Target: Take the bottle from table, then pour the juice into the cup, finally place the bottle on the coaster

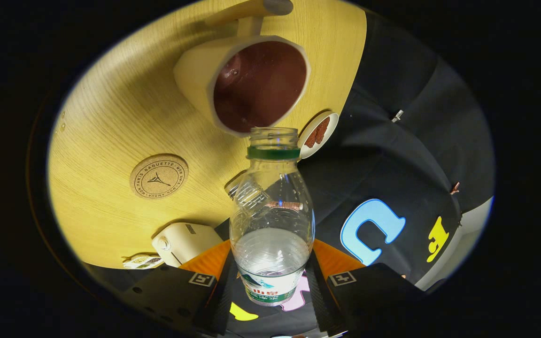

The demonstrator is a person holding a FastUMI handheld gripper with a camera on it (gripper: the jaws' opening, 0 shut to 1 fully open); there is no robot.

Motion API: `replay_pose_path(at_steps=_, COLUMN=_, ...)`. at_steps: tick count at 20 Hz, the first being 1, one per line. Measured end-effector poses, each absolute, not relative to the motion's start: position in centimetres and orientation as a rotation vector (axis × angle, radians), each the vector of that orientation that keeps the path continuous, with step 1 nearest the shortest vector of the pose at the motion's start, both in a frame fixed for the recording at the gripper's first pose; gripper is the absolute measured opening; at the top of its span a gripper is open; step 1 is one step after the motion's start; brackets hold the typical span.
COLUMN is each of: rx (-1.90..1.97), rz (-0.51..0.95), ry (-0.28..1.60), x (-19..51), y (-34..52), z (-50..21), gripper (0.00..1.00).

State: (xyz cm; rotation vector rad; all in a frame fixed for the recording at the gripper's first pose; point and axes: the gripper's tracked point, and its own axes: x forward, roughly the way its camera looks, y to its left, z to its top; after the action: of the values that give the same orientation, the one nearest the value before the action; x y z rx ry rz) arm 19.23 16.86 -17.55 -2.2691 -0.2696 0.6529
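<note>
Clear plastic bottle (272, 211), green-ringed, its label seemingly unreadable, sits clamped in your tongs (272, 281), mouth at the cup (247, 84); the cork coaster (158, 177) reads "PARIS BAGUETTE".

Wooden table (111, 122): cup (247, 80), coaster (158, 177), saucer (318, 134).

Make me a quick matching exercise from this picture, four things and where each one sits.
Things:
1. bottle
2. cup
3. coaster
4. small dish

Places:
A. bare on the wooden table, off to the bottle's side
B. just beyond the bottle's open mouth
C. at the table's edge by the black cloth
D. clamped between the tongs

Pairs: 1-D, 2-B, 3-A, 4-C
</note>
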Motion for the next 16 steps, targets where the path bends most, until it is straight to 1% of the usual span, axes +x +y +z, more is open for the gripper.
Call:
replay_pose_path(at_steps=7, rx=-2.207, rz=0.667, ry=-0.243, x=18.4, y=17.3, z=-18.1, gripper=0.73)
replay_pose_path(at_steps=11, rx=-2.092, rz=0.674, ry=-0.144, x=17.4, y=16.8, z=-18.9, gripper=0.73)
replay_pose_path(at_steps=16, rx=-1.815, rz=0.663, ry=0.002, x=16.7, y=15.1, z=-19.2, gripper=0.73)
